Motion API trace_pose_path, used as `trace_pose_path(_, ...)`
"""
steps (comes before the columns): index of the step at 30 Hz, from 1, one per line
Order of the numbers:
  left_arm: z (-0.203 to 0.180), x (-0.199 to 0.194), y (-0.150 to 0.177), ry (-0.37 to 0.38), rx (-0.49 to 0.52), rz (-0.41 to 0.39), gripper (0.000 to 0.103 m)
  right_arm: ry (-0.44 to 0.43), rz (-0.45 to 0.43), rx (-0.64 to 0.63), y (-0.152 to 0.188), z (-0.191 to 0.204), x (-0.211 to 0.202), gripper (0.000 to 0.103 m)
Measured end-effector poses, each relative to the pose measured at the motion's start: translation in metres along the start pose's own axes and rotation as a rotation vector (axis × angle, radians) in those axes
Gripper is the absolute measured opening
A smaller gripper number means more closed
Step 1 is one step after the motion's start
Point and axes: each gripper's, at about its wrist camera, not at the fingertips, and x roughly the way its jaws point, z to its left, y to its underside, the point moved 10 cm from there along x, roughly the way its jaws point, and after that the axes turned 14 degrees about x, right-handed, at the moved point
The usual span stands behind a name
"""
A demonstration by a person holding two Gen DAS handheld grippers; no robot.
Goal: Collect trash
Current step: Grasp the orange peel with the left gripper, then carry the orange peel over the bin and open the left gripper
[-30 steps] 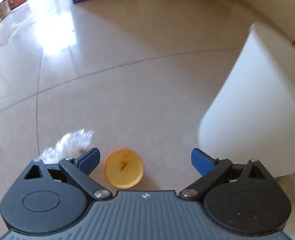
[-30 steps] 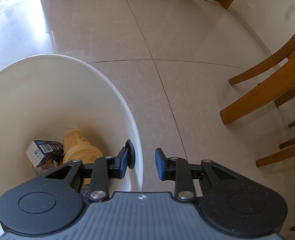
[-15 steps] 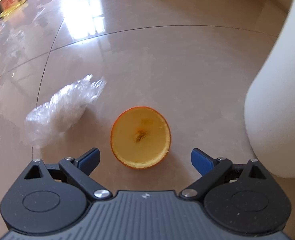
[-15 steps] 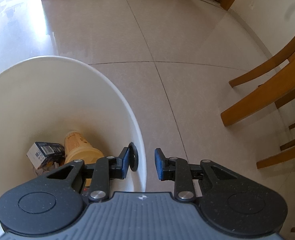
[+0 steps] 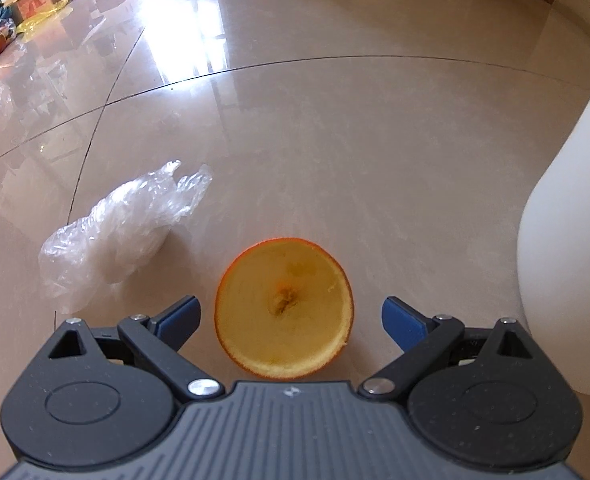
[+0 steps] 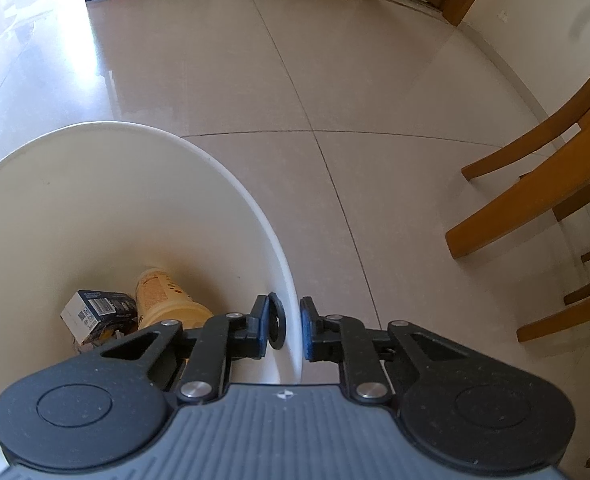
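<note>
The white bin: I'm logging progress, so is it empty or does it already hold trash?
Not empty. The white bin holds a yellow cup and a small printed box at its bottom.

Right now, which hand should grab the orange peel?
Left. Its open tongs sit either side of the peel. The right tongs are closing on the bin rim.
</note>
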Motion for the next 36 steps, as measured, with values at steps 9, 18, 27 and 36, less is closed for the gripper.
trace_pose_path(9, -0.003, 0.010, 0.002, -0.014, 0.018, 0.035, 0.073, -0.003, -0.002, -0.006, 0.001, 0.001, 0.000, 0.018)
trace_pose_path(18, -0.004, 0.000, 0.006, 0.001, 0.055, 0.057, 0.064, -0.063, 0.040, 0.072, -0.004, -0.008, 0.002, 0.017)
trace_pose_path(27, 0.002, -0.008, 0.011, 0.032, 0.053, 0.062, 0.062, -0.067, 0.055, 0.062, -0.003, -0.010, 0.003, 0.015)
trace_pose_path(36, 0.008, -0.028, 0.000, 0.057, 0.125, 0.072, 0.062, -0.020, 0.034, -0.021, 0.001, 0.000, 0.003, 0.014)
